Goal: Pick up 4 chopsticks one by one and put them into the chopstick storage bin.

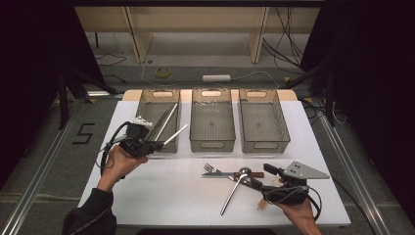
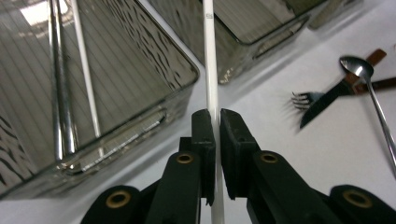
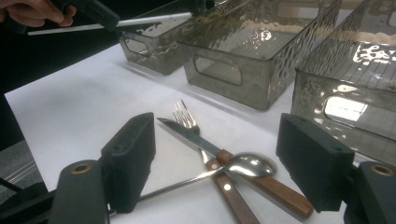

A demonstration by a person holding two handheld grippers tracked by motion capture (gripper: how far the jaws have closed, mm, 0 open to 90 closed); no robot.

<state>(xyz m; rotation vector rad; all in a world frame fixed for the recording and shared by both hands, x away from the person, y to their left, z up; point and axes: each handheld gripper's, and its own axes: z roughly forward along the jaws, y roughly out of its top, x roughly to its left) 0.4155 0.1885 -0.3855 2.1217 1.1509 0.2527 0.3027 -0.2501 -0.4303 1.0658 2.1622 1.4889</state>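
Observation:
My left gripper (image 1: 155, 145) (image 2: 217, 121) is shut on a thin white stick (image 1: 176, 133) (image 2: 210, 70), held just off the front right corner of the left grey bin (image 1: 145, 105) (image 2: 187, 79). A metal rod (image 2: 57, 93) and another pale stick (image 2: 86, 79) lie in that bin. At the near right, my right gripper (image 1: 263, 178) (image 3: 219, 135) stands open over a crossed pile: a fork (image 1: 211, 168) (image 3: 184, 115), a wood-handled knife (image 1: 230, 175) (image 3: 187, 135) and a spoon (image 1: 235, 188) (image 3: 252, 164). The left gripper (image 3: 105, 18) with its stick (image 3: 154, 19) also appears far off in the right gripper view.
Three translucent bins stand in a row at the back of the white table top (image 1: 161, 196); the middle bin (image 1: 212, 142) and the right bin (image 1: 264, 144) hold nothing. A tape roll (image 1: 163, 72) and a power strip (image 1: 216, 77) lie on the floor beyond.

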